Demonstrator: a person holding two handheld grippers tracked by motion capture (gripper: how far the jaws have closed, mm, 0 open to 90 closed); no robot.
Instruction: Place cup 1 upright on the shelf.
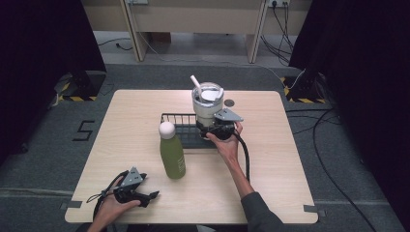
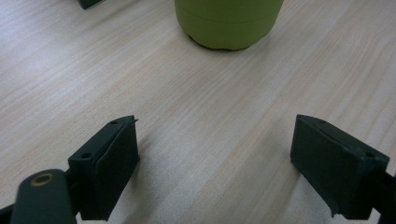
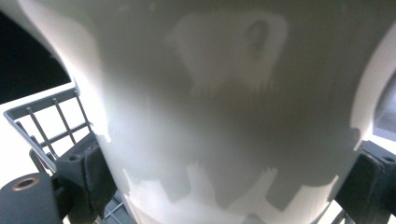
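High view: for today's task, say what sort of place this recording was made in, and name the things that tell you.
Probably a lab or studio set up for recording, not a home. A lone wooden table stands on grey carpet, black curtains hang on both sides, cables trail across the floor, and hazard tape marks stand bases.

In the right gripper view the white tumbler (image 3: pixel 233 116) is so close that its top and base are cut off, and whether the pads (image 3: pixel 95 172) press it cannot be told. The wire basket's (image 1: pixel 180 117) near right part seems hidden behind the tumbler and right gripper (image 1: pixel 220 128). In the left gripper view only the base of the green bottle (image 2: pixel 229 23) is in frame.
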